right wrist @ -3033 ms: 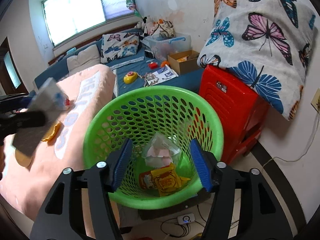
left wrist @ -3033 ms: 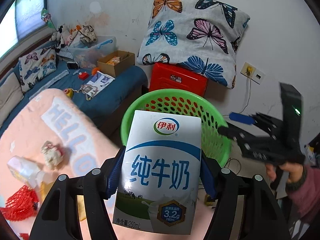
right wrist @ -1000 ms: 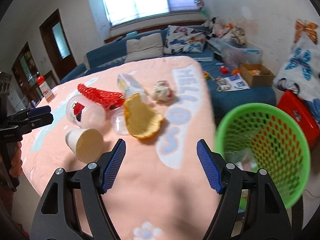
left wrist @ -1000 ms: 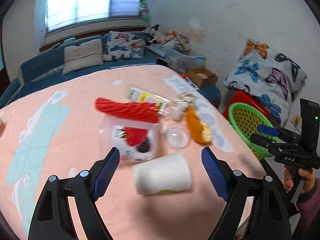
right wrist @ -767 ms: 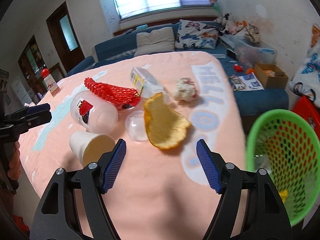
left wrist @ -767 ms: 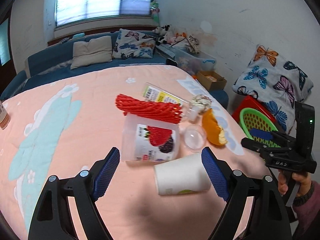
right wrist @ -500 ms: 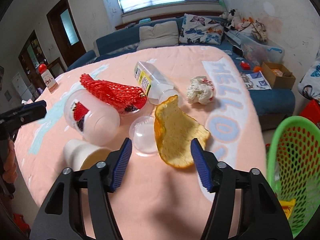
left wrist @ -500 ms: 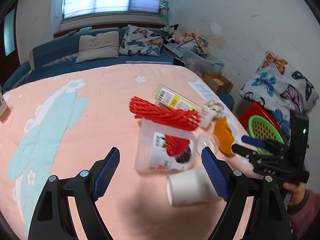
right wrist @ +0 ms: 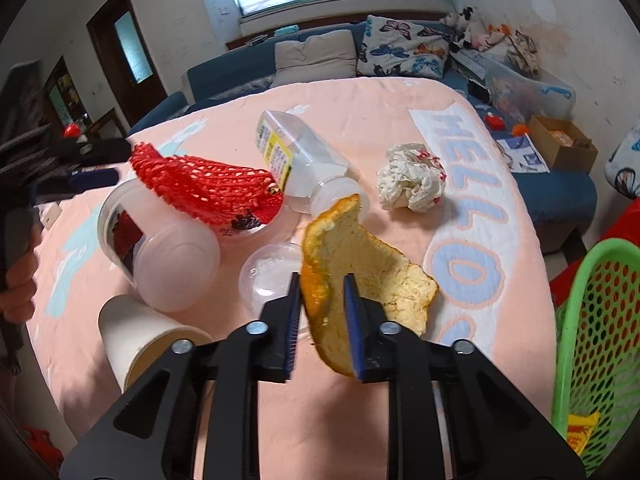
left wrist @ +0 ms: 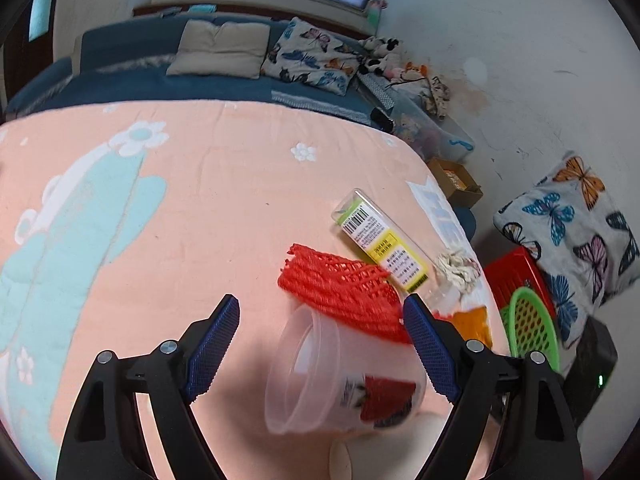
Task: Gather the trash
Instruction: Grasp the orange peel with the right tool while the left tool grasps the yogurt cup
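**Q:** How are the hand-held grippers set?

**A:** The right hand-held gripper (right wrist: 322, 312) is pinched on the orange peel (right wrist: 360, 268) at its near edge. The left hand-held gripper (left wrist: 320, 344) is spread wide over the clear plastic cup (left wrist: 340, 380), which lies on its side on the pink bed cover (left wrist: 180, 200).

**Q:** What failure is expected?

**A:** The peel is gripped only at one edge, so it could slip or tear during transfer to the green basket (right wrist: 592, 320). The cup could be rolled away, or the red foam net (right wrist: 204, 188) resting on it dragged along.

**Q:** What is obscured?

**A:** The paper cup (right wrist: 140, 332) is cut off in the left view. The basket contents are mostly hidden.
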`<action>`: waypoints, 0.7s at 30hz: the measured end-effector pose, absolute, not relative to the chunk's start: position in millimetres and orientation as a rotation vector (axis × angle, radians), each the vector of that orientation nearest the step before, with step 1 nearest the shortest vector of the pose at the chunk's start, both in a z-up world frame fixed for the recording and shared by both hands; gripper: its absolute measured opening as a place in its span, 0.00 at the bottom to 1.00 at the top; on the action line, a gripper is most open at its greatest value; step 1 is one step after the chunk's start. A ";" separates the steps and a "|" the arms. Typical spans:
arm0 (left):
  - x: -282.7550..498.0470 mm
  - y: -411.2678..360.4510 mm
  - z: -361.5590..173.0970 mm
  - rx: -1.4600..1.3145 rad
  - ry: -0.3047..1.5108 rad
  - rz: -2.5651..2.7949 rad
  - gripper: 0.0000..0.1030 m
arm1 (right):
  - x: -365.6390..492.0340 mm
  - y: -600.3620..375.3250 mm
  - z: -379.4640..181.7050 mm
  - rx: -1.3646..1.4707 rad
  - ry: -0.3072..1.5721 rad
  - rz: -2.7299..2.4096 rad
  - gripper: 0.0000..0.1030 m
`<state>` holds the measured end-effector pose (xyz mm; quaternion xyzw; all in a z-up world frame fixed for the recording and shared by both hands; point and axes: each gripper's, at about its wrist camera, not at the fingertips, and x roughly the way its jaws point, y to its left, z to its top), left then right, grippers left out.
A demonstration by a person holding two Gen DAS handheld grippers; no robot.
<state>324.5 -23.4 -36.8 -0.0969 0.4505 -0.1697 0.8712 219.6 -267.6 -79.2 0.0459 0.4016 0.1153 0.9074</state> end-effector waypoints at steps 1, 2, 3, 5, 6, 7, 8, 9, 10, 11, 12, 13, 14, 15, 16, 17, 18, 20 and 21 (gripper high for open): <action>328.3 -24.0 -38.5 -0.211 0.947 -0.354 0.78 | 218.9 -266.9 -78.7 0.092 0.827 0.242 0.15; 332.1 -25.3 -39.9 -0.220 0.952 -0.355 0.78 | 217.5 -267.0 -78.3 0.091 0.825 0.245 0.14; 335.3 -25.4 -41.2 -0.227 0.959 -0.359 0.78 | 216.1 -267.1 -77.9 0.092 0.822 0.247 0.14; 344.0 -27.6 -45.4 -0.236 0.978 -0.364 0.78 | 213.7 -269.4 -77.3 0.104 0.820 0.251 0.14; 347.4 -29.8 -47.6 -0.233 0.986 -0.362 0.78 | 212.2 -269.7 -76.5 0.107 0.819 0.251 0.14; 349.8 -30.8 -48.9 -0.231 0.989 -0.360 0.77 | 210.2 -271.3 -75.4 0.114 0.815 0.253 0.14; 352.0 -32.1 -50.5 -0.230 0.993 -0.359 0.74 | 208.3 -273.0 -74.5 0.122 0.812 0.254 0.14; 354.2 -33.2 -52.6 -0.235 1.002 -0.360 0.71 | 206.0 -274.0 -73.6 0.126 0.810 0.255 0.14; 355.8 -33.3 -54.2 -0.243 1.009 -0.365 0.65 | 204.5 -273.9 -72.7 0.129 0.807 0.255 0.14; 357.6 -33.2 -56.2 -0.258 1.017 -0.373 0.59 | 202.8 -274.8 -72.0 0.130 0.805 0.256 0.14; 359.2 -32.9 -57.7 -0.271 1.024 -0.379 0.56 | 201.8 -275.1 -71.3 0.131 0.804 0.257 0.14; 360.2 -32.7 -59.7 -0.287 1.031 -0.384 0.49 | 199.2 -275.9 -70.3 0.134 0.802 0.259 0.14; 359.6 -32.3 -61.1 -0.297 1.033 -0.387 0.40 | 197.5 -276.3 -69.3 0.135 0.800 0.260 0.14; 359.6 -31.9 -61.7 -0.305 1.032 -0.391 0.34 | 195.4 -276.8 -68.4 0.136 0.797 0.261 0.14; 358.8 -32.1 -61.4 -0.314 1.029 -0.399 0.24 | 192.5 -277.8 -66.8 0.141 0.791 0.262 0.14; 357.4 -32.5 -60.3 -0.321 1.023 -0.406 0.19 | 190.1 -278.9 -65.1 0.147 0.786 0.265 0.14; 355.3 -33.4 -58.5 -0.319 1.015 -0.408 0.14 | 189.5 -279.7 -64.1 0.151 0.783 0.266 0.14; 351.1 -34.8 -53.3 -0.318 0.996 -0.415 0.10 | 185.4 -281.5 -61.0 0.161 0.774 0.267 0.14; 350.2 -34.6 -50.7 -0.316 0.988 -0.418 0.09 | 183.8 -281.8 -59.8 0.163 0.771 0.266 0.14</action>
